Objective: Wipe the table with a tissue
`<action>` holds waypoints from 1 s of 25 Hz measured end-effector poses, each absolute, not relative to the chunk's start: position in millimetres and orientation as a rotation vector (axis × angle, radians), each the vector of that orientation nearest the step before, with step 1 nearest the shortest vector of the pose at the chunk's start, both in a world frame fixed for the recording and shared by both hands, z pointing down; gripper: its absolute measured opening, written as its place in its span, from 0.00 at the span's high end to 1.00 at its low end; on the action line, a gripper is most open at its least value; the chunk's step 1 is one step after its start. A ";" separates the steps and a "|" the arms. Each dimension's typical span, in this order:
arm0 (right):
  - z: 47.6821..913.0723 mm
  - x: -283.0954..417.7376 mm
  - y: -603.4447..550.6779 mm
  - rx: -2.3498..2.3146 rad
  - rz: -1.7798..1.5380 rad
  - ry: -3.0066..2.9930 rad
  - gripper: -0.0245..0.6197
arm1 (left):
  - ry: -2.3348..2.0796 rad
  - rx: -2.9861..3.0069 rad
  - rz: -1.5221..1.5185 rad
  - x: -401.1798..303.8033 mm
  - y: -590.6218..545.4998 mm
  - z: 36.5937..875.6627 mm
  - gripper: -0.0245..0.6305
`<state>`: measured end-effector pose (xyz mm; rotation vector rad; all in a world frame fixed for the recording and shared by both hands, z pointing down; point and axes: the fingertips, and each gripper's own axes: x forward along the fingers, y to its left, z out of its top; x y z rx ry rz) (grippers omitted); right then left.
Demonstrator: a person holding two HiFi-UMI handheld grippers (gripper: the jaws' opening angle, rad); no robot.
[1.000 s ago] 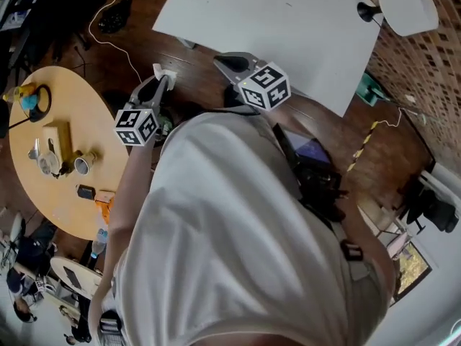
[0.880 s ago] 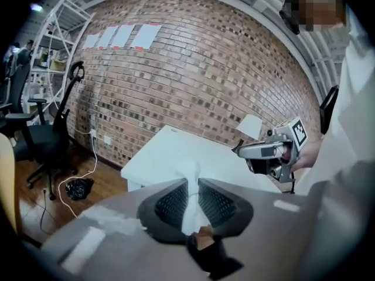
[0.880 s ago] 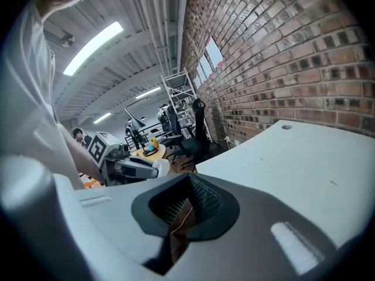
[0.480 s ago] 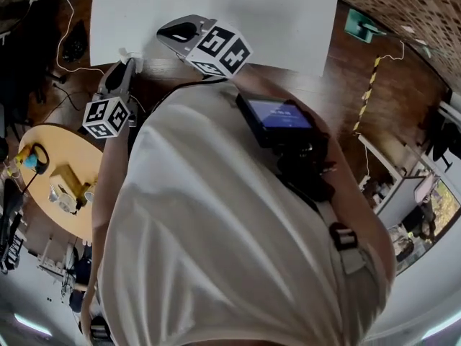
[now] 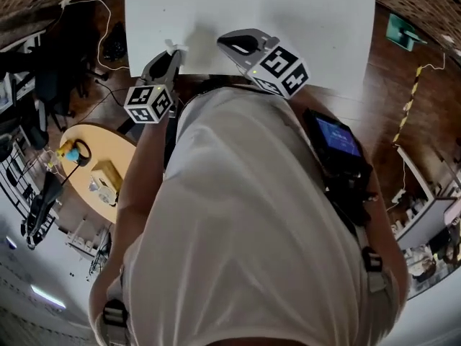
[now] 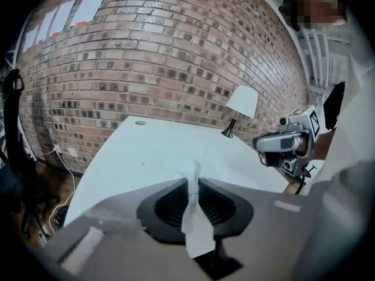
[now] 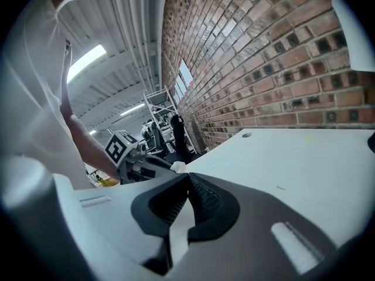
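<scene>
A white tissue [image 6: 197, 233] is pinched between the dark pads of my left gripper [image 6: 193, 183], and a thin corner sticks out past the tips. In the head view that gripper [image 5: 170, 60] hovers at the near edge of the white table [image 5: 288, 13], with the tissue [image 5: 173, 48] just over the edge. My right gripper [image 5: 225, 43] is beside it to the right, over the same edge. Its jaws [image 7: 188, 177] meet at the tips with nothing between them. The right gripper view shows the left gripper [image 7: 126, 151] and the tissue [image 7: 177, 167] to its left.
A white lamp [image 6: 241, 101] stands at the table's far side against the brick wall [image 6: 152, 51]. A round wooden table [image 5: 101, 171] with small items sits low at the left. Cables [image 5: 108, 34] lie on the dark floor. The person's white-shirted torso [image 5: 245, 229] fills the lower head view.
The person has turned to face the white table squarely. Both grippers have travelled from over the floor to the table's near edge, with the left still holding the tissue.
</scene>
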<state>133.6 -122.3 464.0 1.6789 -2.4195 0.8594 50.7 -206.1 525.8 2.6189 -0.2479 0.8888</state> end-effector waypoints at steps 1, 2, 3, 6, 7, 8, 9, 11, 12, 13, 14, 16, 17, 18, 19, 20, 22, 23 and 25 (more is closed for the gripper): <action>465.9 135.3 -122.8 1.694 0.868 -2.408 0.95 | -0.240 2.619 0.898 51.5 -208.8 528.2 0.87; 467.1 136.3 -124.2 1.711 0.876 -2.398 0.95 | -0.232 2.620 0.907 51.3 -212.3 530.3 0.87; 467.7 136.1 -126.0 1.730 0.885 -2.389 0.95 | -0.227 2.621 0.914 50.1 -216.2 532.1 0.87; 468.2 129.9 -133.1 1.771 0.908 -2.365 0.95 | -0.219 2.611 0.916 42.7 -229.4 535.7 0.87; 468.4 127.7 -136.7 1.782 0.913 -2.357 0.95 | -0.213 2.609 0.914 40.5 -233.9 536.6 0.87; 468.4 126.1 -141.0 1.795 0.919 -2.347 0.95 | -0.203 2.609 0.914 38.3 -238.0 537.5 0.87; 468.4 124.8 -146.0 1.812 0.923 -2.335 0.95 | -0.190 2.611 0.915 35.9 -242.0 538.5 0.87; 467.3 122.7 -157.5 1.852 0.930 -2.307 0.95 | -0.164 2.616 0.924 29.9 -251.9 541.9 0.87; 466.4 121.5 -163.5 1.874 0.932 -2.293 0.95 | -0.155 2.617 0.929 26.5 -258.1 544.6 0.87; 465.4 120.1 -169.3 1.892 0.934 -2.278 0.95 | -0.149 2.614 0.936 23.1 -265.0 548.2 0.87; 464.5 118.3 -174.8 1.908 0.933 -2.264 0.95 | -0.147 2.611 0.946 19.7 -272.8 552.6 0.87; 461.7 114.1 -183.5 1.929 0.925 -2.237 0.95 | -0.151 2.606 0.977 14.1 -289.9 562.5 0.87; 459.9 112.4 -186.3 1.941 0.920 -2.224 0.95 | -0.156 2.608 0.992 12.5 -298.6 566.8 0.87; 458.2 111.6 -188.1 1.957 0.916 -2.208 0.95 | -0.161 2.612 1.004 12.1 -307.4 570.4 0.87; 457.1 111.9 -188.9 1.979 0.914 -2.190 0.95 | -0.168 2.620 1.014 13.2 -316.4 573.2 0.87; 456.6 113.0 -189.0 2.005 0.916 -2.169 0.95 | -0.176 2.630 1.022 15.7 -325.3 575.6 0.87; 456.6 115.2 -186.5 2.059 0.929 -2.127 0.95 | -0.194 2.648 1.044 22.5 -340.5 580.8 0.87; 456.9 115.6 -184.2 2.081 0.935 -2.107 0.95 | -0.205 2.655 1.062 25.7 -346.3 584.2 0.87; 457.4 116.3 -178.6 2.116 0.944 -2.070 0.95 | -0.231 2.667 1.112 31.2 -355.4 592.1 0.87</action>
